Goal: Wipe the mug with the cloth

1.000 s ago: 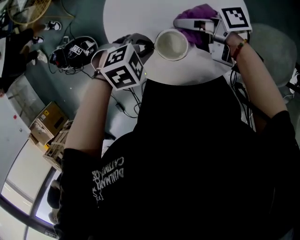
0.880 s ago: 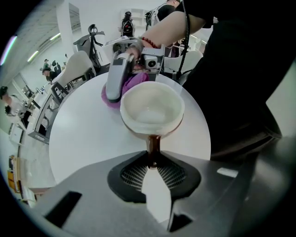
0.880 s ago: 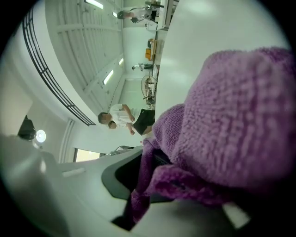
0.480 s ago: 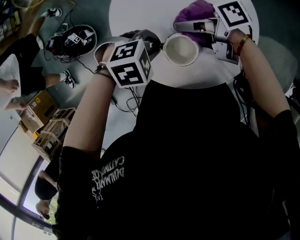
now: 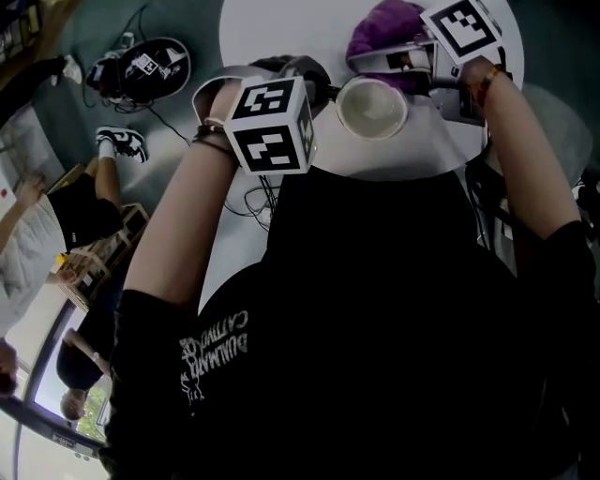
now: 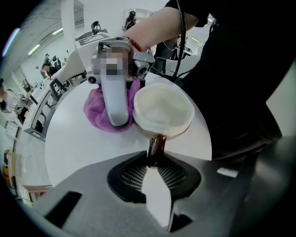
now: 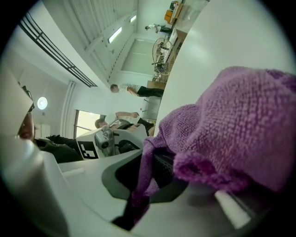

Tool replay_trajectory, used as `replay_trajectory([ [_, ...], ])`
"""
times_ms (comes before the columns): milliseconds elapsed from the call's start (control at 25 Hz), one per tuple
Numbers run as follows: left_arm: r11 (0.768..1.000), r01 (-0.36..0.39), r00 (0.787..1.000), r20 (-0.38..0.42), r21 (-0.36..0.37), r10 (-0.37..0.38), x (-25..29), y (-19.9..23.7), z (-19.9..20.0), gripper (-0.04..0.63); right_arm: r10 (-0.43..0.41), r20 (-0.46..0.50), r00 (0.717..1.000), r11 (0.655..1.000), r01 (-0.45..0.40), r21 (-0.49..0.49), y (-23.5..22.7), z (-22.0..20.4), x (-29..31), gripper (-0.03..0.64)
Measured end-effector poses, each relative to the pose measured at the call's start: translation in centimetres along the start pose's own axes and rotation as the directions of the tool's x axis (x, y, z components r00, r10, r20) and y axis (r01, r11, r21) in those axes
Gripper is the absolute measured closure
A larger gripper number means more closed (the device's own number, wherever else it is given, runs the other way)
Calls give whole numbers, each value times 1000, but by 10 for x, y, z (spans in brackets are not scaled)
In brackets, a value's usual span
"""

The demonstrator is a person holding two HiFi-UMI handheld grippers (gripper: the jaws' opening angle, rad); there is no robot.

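Note:
A cream mug [image 5: 372,108] stands near the front edge of the round white table [image 5: 281,28]. My left gripper [image 5: 323,94] comes in from the left. In the left gripper view its jaws [image 6: 156,157] are shut on the mug's brown handle [image 6: 157,144]. A purple cloth [image 5: 384,26] lies bunched just behind the mug. My right gripper [image 5: 367,56] lies across the cloth at the mug's far rim. In the right gripper view a fold of the cloth [image 7: 231,125] is pinched between its jaws [image 7: 148,185].
The table's front rim [image 5: 394,169] lies against the person's black shirt. On the floor at the left are a black bag [image 5: 141,66], cables, a sneaker [image 5: 122,142] and wooden crates [image 5: 94,258]. Other people stand at the far left.
In the head view the mug, the left gripper's cube and the cloth have shifted a little to the right. Both grips look unchanged. A person at the left has moved.

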State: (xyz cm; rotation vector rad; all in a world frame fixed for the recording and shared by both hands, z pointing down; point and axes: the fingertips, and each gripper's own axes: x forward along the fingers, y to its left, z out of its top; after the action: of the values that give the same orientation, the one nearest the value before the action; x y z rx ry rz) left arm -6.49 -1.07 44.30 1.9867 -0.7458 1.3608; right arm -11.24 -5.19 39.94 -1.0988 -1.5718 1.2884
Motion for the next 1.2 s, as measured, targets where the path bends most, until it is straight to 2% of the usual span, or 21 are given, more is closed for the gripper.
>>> replay_trajectory([
  [120, 1000, 6, 1000, -2, -2, -6, -3, 2, 9, 528, 4, -34, 999, 1000, -4, -13, 3, -2, 1, 594],
  [360, 998, -1, 1000, 9, -62, 2, -6, 7, 18, 518, 22, -99, 995, 999, -24, -29, 13, -6, 3, 594],
  [640, 995, 12, 1000, 30, -99, -9, -9, 15, 27, 511, 55, -194, 979, 998, -62, -31, 26, -11, 8, 594],
  [760, 993, 13, 999, 45, -116, -8, -9, 23, 27, 505, 39, -212, 977, 997, -53, -60, 26, -12, 7, 592],
  [880, 989, -18, 997, 65, -146, 28, -6, 27, 21, 502, -32, -170, 985, 989, 7, -148, 19, -11, 1, 592],
  [1000, 976, -79, 992, 80, -204, 97, -3, 25, 9, 517, -89, -71, 994, 967, 69, -246, 16, -8, -7, 592],
  [1120, 950, -162, 979, 75, -269, 188, -1, 27, -12, 595, -133, 71, 989, 931, 149, -332, 14, 4, -16, 592],
  [1200, 929, -178, 971, 93, -325, 218, -3, 24, -20, 597, -149, 174, 973, 913, 203, -355, 21, 9, -26, 592],
])
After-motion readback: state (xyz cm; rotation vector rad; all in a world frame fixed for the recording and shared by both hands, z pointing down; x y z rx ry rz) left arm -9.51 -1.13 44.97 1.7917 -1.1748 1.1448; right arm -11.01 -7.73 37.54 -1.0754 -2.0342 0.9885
